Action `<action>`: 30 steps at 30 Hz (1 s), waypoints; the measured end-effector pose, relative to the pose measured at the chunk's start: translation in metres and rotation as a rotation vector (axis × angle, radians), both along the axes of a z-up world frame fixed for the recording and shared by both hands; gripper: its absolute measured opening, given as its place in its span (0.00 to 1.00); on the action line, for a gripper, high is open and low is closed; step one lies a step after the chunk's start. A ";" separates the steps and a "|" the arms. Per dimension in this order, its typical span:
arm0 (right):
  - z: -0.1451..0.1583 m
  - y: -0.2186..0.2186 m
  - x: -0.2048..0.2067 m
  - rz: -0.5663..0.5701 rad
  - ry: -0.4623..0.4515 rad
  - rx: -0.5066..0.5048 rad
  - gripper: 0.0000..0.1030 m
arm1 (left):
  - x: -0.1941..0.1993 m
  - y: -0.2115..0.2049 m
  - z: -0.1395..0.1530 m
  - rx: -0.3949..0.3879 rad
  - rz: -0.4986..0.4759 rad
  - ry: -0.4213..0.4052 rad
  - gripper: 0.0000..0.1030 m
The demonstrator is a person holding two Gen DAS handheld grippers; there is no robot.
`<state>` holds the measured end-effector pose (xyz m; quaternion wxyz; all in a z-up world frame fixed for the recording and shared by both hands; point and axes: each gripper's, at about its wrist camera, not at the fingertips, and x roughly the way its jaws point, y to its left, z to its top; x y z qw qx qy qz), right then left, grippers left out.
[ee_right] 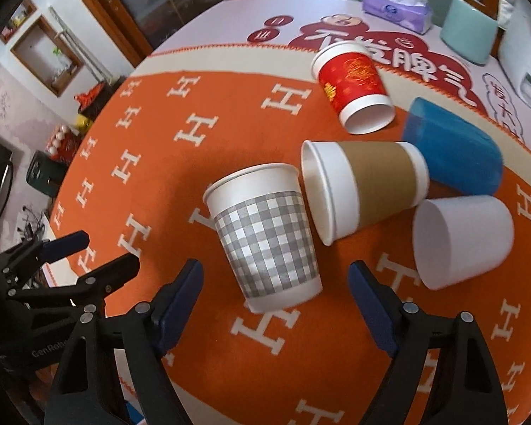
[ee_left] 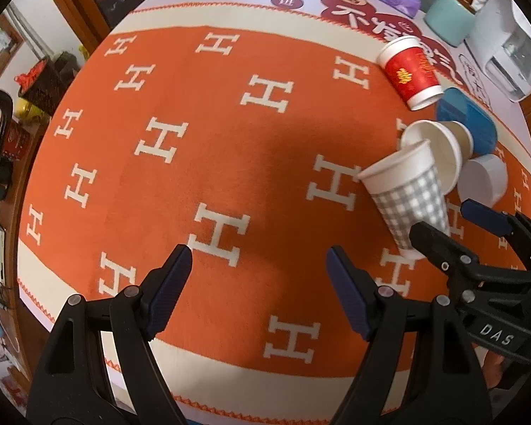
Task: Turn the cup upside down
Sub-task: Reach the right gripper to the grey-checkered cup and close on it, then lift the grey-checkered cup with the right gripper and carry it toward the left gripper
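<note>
A grey-checked paper cup (ee_right: 265,237) stands upright on the orange cloth, rim up; it also shows in the left wrist view (ee_left: 409,194). My right gripper (ee_right: 276,304) is open, its fingers on either side of the cup's base, not touching it. It also shows in the left wrist view (ee_left: 456,221), open beside the cup. My left gripper (ee_left: 258,283) is open and empty over bare cloth, left of the cups; it shows at the left in the right wrist view (ee_right: 102,251).
A brown-sleeved cup (ee_right: 364,187) lies on its side against the checked cup. A red cup (ee_right: 354,86) and a blue cup (ee_right: 453,152) also lie tipped. A white cup (ee_right: 460,241) stands upside down at the right. A tissue pack (ee_right: 396,7) and teal container (ee_right: 469,28) are at the back.
</note>
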<state>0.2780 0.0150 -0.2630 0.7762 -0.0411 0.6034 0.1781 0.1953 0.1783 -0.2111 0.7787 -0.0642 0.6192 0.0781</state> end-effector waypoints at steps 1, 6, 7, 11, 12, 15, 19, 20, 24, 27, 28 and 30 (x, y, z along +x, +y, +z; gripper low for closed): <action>-0.005 0.004 0.002 0.008 0.004 -0.006 0.82 | 0.002 0.002 -0.004 -0.002 0.005 0.007 0.74; -0.027 0.018 0.006 0.034 0.036 -0.031 0.76 | 0.010 0.011 -0.018 -0.012 0.021 0.031 0.74; -0.031 0.019 0.007 0.040 0.042 -0.036 0.73 | 0.011 0.011 -0.021 -0.014 0.022 0.037 0.74; -0.040 0.024 0.005 0.074 0.040 -0.060 0.63 | 0.015 0.012 -0.027 -0.015 0.019 0.048 0.74; -0.040 0.025 0.003 0.084 0.030 -0.067 0.63 | 0.015 0.012 -0.028 -0.013 0.018 0.050 0.74; -0.036 0.025 -0.003 0.129 0.003 -0.092 0.62 | 0.013 0.011 -0.027 -0.011 0.016 0.055 0.74; -0.022 0.018 -0.021 0.210 -0.023 -0.094 0.62 | 0.005 0.008 -0.020 0.005 0.005 0.051 0.74; -0.019 0.015 -0.027 0.231 -0.027 -0.101 0.62 | 0.001 0.007 -0.018 0.008 0.001 0.049 0.74; -0.010 -0.003 -0.062 0.344 -0.039 -0.135 0.62 | -0.017 0.001 -0.008 0.016 -0.015 0.041 0.74; -0.005 -0.018 -0.096 0.448 -0.034 -0.134 0.62 | -0.037 -0.008 -0.003 0.015 -0.035 0.040 0.74; -0.004 -0.022 -0.108 0.483 -0.040 -0.133 0.62 | -0.045 -0.013 -0.002 0.014 -0.047 0.043 0.74; -0.002 -0.031 -0.136 0.573 -0.062 -0.132 0.62 | -0.059 -0.021 -0.003 0.009 -0.069 0.048 0.74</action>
